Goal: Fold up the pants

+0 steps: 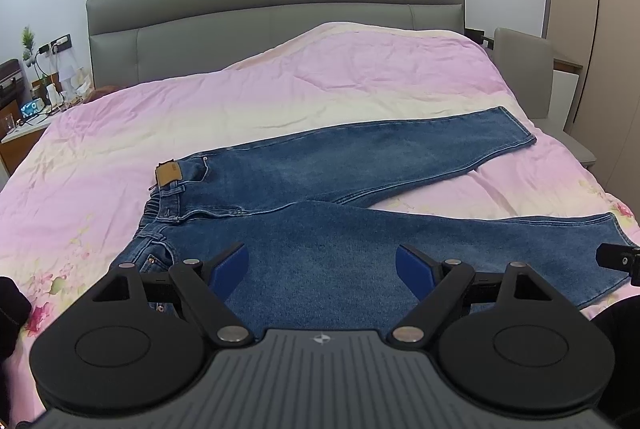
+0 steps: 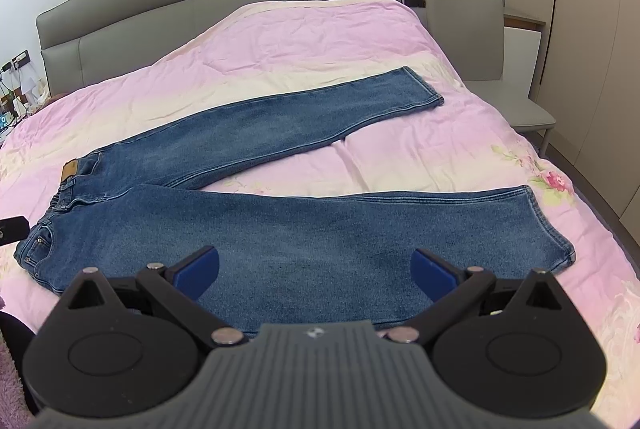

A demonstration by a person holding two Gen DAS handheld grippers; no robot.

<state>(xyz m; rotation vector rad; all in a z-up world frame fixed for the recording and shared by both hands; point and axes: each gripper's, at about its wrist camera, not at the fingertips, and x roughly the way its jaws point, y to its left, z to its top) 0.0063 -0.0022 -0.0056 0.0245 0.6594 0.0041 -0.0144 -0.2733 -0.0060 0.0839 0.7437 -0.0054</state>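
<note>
While nothing is yet folded, the jeans (image 1: 320, 189) lie flat and spread on the pink quilt (image 1: 360, 77), legs splayed in a V. In the left wrist view the waistband sits toward 9 o'clock with its tan patch (image 1: 170, 175) showing; the far leg runs off toward 2 o'clock, the near leg toward 3 o'clock.

Handling, as judged: denim is soft but heavyish and holds a crease; not slippery, not fragile. It should drag a little on the quilt and may pull the cover with it. Likely holds: the waistband corner at the near hip, and the near leg's hem (image 2: 548, 225), at 3 o'clock in the right wrist view, to swing one leg over the other.

Left gripper (image 1: 322, 269): fingers spread wide, blue pads well apart, holding nothing, hovering over the near thigh; contact with the cloth cannot be told.

Right gripper (image 2: 316, 267): likewise wide open and empty, over the near leg's middle, hem off to its right.

Beyond: grey headboard (image 1: 276, 1) at 12 o'clock, cluttered nightstand (image 1: 24, 117) at 9 o'clock, grey chair (image 2: 480, 37) at 2 o'clock.
</note>
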